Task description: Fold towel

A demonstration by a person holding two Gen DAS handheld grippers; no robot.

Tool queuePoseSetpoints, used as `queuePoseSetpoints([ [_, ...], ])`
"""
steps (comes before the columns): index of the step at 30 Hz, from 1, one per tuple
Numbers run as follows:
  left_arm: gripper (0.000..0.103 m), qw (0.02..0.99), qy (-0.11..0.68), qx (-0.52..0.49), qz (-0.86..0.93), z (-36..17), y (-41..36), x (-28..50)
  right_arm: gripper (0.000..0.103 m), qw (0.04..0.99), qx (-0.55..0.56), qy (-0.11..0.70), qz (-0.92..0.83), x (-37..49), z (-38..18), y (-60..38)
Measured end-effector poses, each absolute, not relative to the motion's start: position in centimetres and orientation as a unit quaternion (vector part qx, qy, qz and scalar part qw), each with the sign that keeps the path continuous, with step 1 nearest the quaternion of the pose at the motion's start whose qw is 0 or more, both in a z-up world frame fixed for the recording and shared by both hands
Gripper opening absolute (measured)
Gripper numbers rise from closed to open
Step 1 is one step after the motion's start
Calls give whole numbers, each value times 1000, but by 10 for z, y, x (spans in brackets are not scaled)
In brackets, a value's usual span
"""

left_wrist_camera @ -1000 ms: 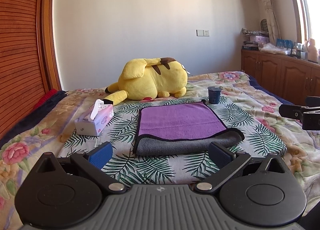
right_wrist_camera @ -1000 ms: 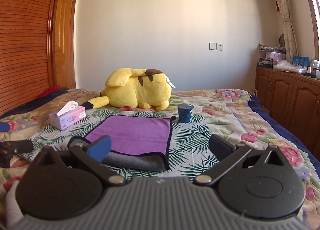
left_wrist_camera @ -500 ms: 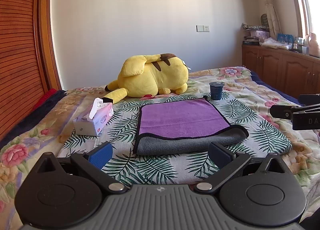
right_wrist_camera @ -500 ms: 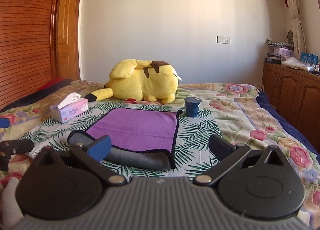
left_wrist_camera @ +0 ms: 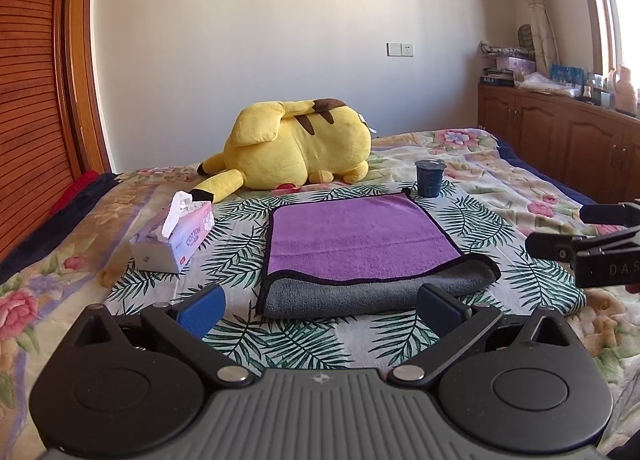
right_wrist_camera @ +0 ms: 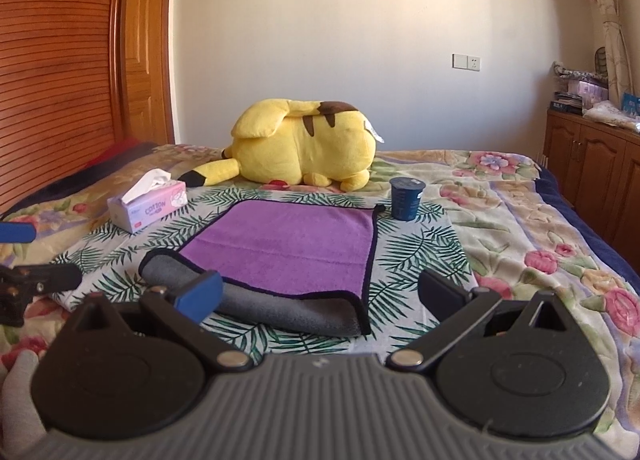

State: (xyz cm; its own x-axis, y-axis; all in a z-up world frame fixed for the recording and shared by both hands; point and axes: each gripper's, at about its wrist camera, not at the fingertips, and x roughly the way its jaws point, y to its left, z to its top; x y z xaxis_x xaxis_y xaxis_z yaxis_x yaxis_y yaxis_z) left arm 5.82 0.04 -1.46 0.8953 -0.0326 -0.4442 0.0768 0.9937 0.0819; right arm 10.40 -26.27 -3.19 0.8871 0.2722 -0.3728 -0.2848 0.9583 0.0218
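Towel (left_wrist_camera: 360,236) folded, purple face up, grey roll at near edge, flat on bedspread (left_wrist_camera: 500,188). Left gripper (left_wrist_camera: 320,306) and right gripper (right_wrist_camera: 318,292) both spread apart, holding nothing, short of towel.

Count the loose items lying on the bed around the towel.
3. A tissue box left of the towel, a yellow plush toy behind it, and a dark blue cup at its far right corner. Anything behind the plush would be hidden.
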Motion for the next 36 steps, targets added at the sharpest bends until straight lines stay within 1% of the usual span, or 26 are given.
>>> queuePoseSetpoints([
  [12,83,966,251,28,-49,-16,16,90,103,962,-26,219,162,133,-42,-256],
  [19,74,962,265,33,-55,-21,21,113,103,958,-21,233,168,150,-49,-257],
  [23,72,959,276,39,-53,-27,24,127,102,956,-18,239,169,161,-51,-256],
  [25,71,957,283,43,-51,-31,26,134,101,955,-16,243,167,168,-53,-257],
  [27,70,956,287,43,-49,-34,29,141,93,954,-12,249,168,174,-55,-258],
  [36,65,948,313,37,-46,-50,40,170,92,949,-3,265,169,193,-63,-262],
])
